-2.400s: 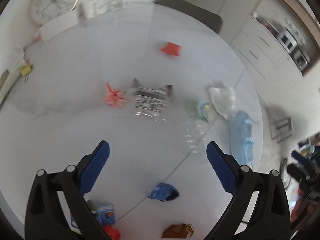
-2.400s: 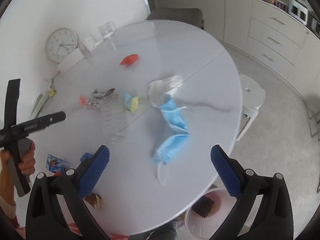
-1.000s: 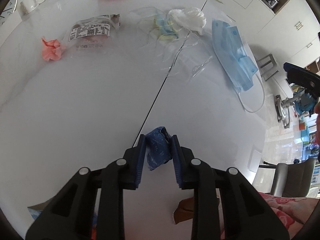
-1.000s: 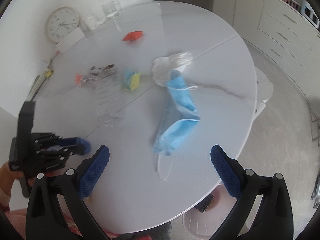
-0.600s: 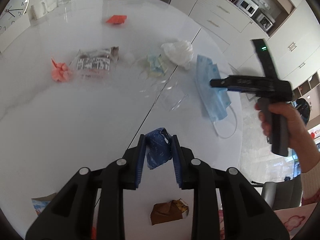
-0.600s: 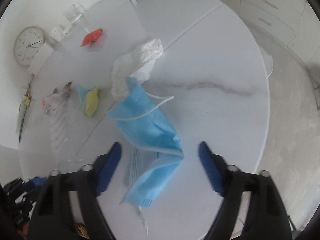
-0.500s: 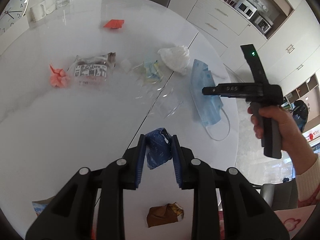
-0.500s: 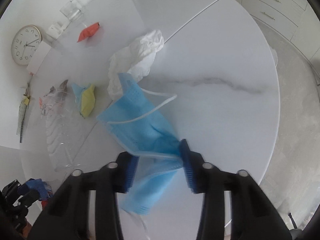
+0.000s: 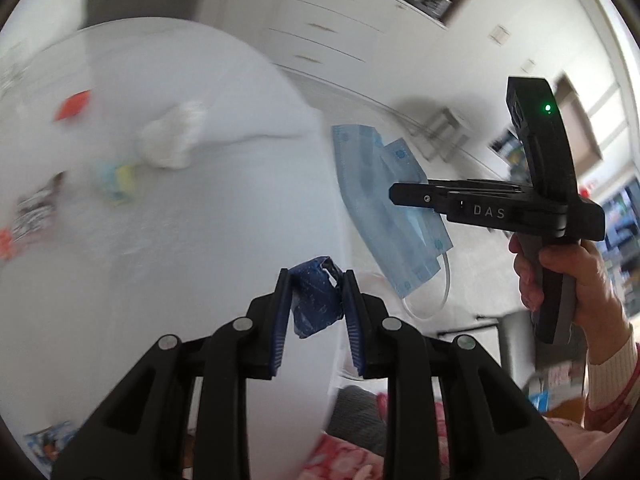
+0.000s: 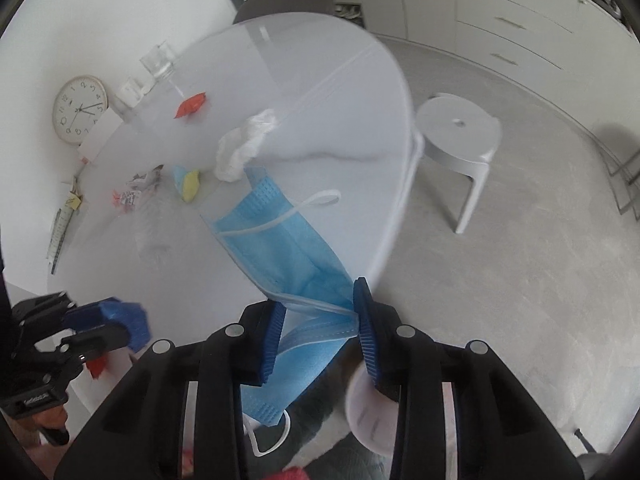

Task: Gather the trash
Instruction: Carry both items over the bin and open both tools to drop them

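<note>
In the right wrist view, the left gripper (image 10: 120, 320) shows at the lower left of the frame, clamped on a crumpled blue wrapper (image 10: 126, 318). At the bottom centre the right gripper (image 10: 320, 320) has just been closing, and its pads now pinch a fold of the blue face mask (image 10: 280, 248), which hangs clear of the white table (image 10: 340, 92), one part trailing up over the table edge, the rest drooping below the jaws. A pale bin (image 10: 362, 404) peeks out at the lower right of centre, just under that gripper.

The step in hand looks like the carry to the bin. To do it well, keep both grips firm until each piece is over the opening; watch the mask's loose ear loop (image 10: 320, 200) so it does not snag the table edge. A white tissue (image 10: 244, 144), a yellow scrap (image 10: 190, 186) and a red scrap (image 10: 192, 105) lie on the table, not yet collected.
</note>
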### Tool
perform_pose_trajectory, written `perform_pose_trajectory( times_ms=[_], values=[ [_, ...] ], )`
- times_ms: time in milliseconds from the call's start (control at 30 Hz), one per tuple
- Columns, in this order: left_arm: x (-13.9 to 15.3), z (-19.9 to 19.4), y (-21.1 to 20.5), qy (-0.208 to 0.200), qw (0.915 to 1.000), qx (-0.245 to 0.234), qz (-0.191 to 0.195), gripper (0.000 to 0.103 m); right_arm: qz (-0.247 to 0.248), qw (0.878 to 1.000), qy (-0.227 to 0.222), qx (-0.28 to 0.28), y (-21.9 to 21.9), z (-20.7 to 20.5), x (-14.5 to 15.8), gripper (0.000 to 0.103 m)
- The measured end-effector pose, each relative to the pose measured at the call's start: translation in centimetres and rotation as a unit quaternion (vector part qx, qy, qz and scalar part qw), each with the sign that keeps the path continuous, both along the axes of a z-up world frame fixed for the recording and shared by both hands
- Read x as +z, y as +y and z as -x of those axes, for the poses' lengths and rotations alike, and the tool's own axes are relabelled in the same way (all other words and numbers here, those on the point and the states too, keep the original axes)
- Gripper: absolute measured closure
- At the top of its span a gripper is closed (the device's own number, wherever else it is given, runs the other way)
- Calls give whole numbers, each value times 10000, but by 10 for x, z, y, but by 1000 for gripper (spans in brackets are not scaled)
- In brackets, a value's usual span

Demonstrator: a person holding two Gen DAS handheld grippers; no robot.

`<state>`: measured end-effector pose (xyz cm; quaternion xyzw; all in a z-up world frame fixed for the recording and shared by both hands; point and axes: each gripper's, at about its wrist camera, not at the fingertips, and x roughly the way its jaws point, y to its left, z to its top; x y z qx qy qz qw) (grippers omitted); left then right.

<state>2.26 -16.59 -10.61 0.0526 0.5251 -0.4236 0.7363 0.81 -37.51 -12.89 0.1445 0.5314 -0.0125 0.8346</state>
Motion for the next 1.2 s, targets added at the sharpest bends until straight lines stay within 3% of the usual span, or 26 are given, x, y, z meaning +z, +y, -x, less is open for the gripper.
perform_pose_trajectory(
  times_ms=[100,233,333,367,467,567,800,867,1033,1100,1167,1200],
  values=[
    [-9,32,-51,162,9979,-627,14,77,184,9995,170,-212,-35,45,0,68],
    [-34,62,-108,487,9908,-1238,-260,75,265,9977,408,-462,-78,97,-11,68],
    [-51,77,-138,741,9863,-1395,-485,69,66,9967,549,-593,-104,125,-26,68],
    [-54,81,-145,765,9855,-1406,-564,61,42,9966,572,-592,-106,131,-29,68],
    [-52,86,-156,595,9874,-1291,-696,37,-57,9964,654,-534,-115,143,-38,68],
    [-40,88,-159,380,9909,-1062,-737,25,-176,9965,680,-458,-117,143,-45,68],
    [-23,74,-134,141,9945,-482,-919,22,-287,9964,769,-229,-110,141,-60,67],
    [-17,69,-126,18,9945,-336,-988,16,-213,9964,817,-124,-102,138,-65,66],
    [-8,59,-110,-89,9946,-166,-1025,15,-161,9942,1049,193,-78,130,-89,65],
    [-6,56,-104,-97,9946,-109,-1030,15,-129,9927,1153,321,-68,125,-96,61],
    [-4,52,-97,-107,9947,-28,-1020,15,-5,9913,1262,378,-57,120,-101,33],
    [-4,50,-93,-103,9949,26,-1008,14,44,9915,1251,357,-55,118,-100,27]
  ],
)
